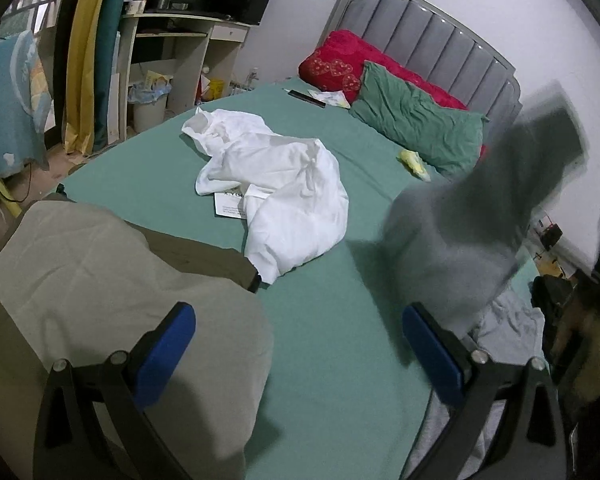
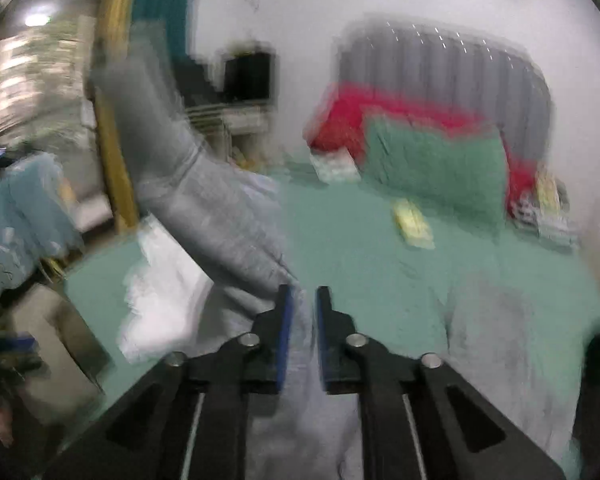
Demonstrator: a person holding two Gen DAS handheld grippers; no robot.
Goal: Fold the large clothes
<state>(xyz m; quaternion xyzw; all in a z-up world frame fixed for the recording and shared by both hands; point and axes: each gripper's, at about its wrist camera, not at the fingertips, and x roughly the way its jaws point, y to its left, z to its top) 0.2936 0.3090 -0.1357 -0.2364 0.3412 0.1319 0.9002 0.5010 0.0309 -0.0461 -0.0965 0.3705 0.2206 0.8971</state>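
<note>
A grey garment (image 1: pixel 460 232) is lifted off the green bed sheet (image 1: pixel 332 340) at the right, blurred by motion. My right gripper (image 2: pixel 302 312) is shut on this grey garment (image 2: pixel 220 216), whose sleeve flies up to the left. My left gripper (image 1: pixel 298 344) is open and empty above the bed's near edge. A crumpled white garment (image 1: pixel 276 184) lies mid-bed, with a paper tag under it. A folded beige and olive garment (image 1: pixel 112 292) lies at the near left, under my left finger (image 1: pixel 164 356).
A green pillow (image 1: pixel 416 120) and a red pillow (image 1: pixel 340 64) lean on the grey headboard (image 1: pixel 440 36). A small yellow item (image 1: pixel 414 162) lies by the green pillow. A desk (image 1: pixel 180 44) and a bin (image 1: pixel 150 106) stand beyond the bed's left side.
</note>
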